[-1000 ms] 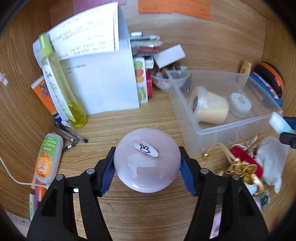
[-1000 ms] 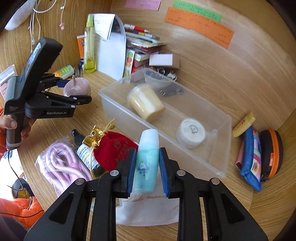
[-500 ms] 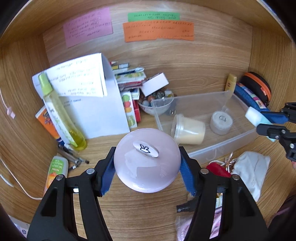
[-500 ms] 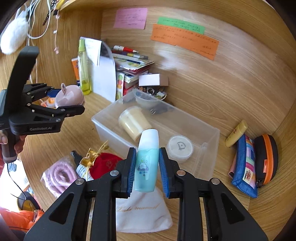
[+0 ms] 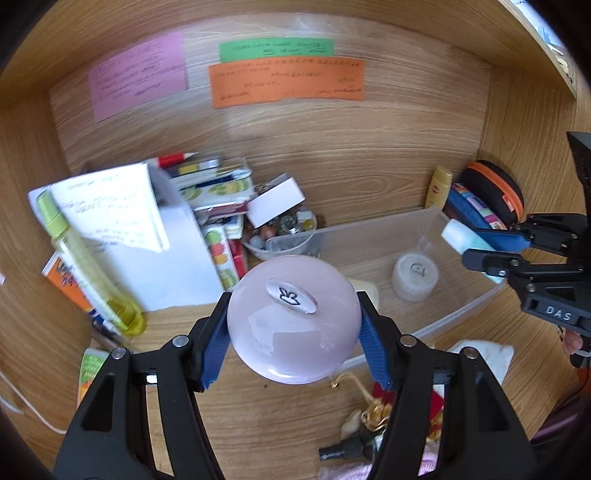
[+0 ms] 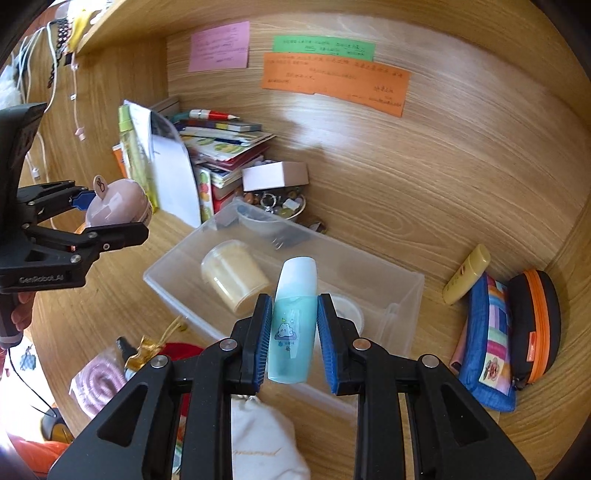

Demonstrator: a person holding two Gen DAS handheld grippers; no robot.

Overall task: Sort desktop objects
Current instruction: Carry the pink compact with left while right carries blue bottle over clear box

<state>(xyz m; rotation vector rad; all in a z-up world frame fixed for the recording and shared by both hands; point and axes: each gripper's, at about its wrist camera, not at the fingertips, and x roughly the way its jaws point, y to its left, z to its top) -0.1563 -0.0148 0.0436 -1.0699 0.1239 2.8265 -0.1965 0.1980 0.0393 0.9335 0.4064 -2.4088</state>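
While both claws hang above the table (image 6: 110, 306), left claw (image 5: 293, 321) grips a pink jar (image 5: 293, 317) by its sides, lid knob up, just left of the clear bin (image 6: 402, 291). Right claw (image 6: 293, 332) pinches a teal bottle (image 6: 293, 317), white cap pointing forward, over the bin's near wall. Bin holds a cream tub (image 6: 234, 275) on its side and a small white jar (image 5: 415, 275) upright.

Light wood-grain bench (image 6: 424, 221), matching wooden back wall (image 5: 388, 147) and side panels, pink note (image 6: 219, 46), green note (image 6: 323, 47) and orange note (image 6: 334, 83) stuck on the back wall, wooden shelf edge (image 6: 122, 27) overhead at left, soft daylight glare across the grain
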